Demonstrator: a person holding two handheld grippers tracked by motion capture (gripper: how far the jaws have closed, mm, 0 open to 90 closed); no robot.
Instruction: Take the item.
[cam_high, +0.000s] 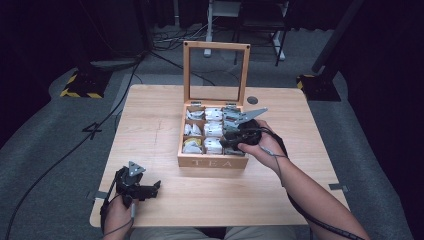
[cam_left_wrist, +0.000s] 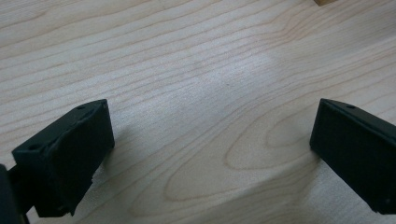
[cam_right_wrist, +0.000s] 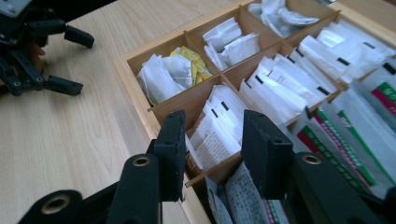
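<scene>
A wooden tea box (cam_high: 212, 161) marked TEA stands open mid-table, its glass-paned lid (cam_high: 216, 72) upright behind it. Its compartments hold white sachets (cam_right_wrist: 219, 126), a yellow one (cam_right_wrist: 194, 58) and green-striped packets (cam_right_wrist: 355, 135). My right gripper (cam_high: 227, 140) reaches into the box from the right. Its jaws stand apart over the near middle compartment (cam_right_wrist: 215, 140), with white sachets showing in the gap and no clear press on them. My left gripper (cam_high: 155, 189) rests open at the table's front left corner, over bare wood (cam_left_wrist: 210, 149). The right gripper view shows it (cam_right_wrist: 81, 63) beyond the box.
The wooden table (cam_high: 150, 120) has bare room left and in front of the box. A small dark round disc (cam_high: 252, 99) lies behind the box at the right. Cables, stands and chair legs crowd the grey floor beyond the table.
</scene>
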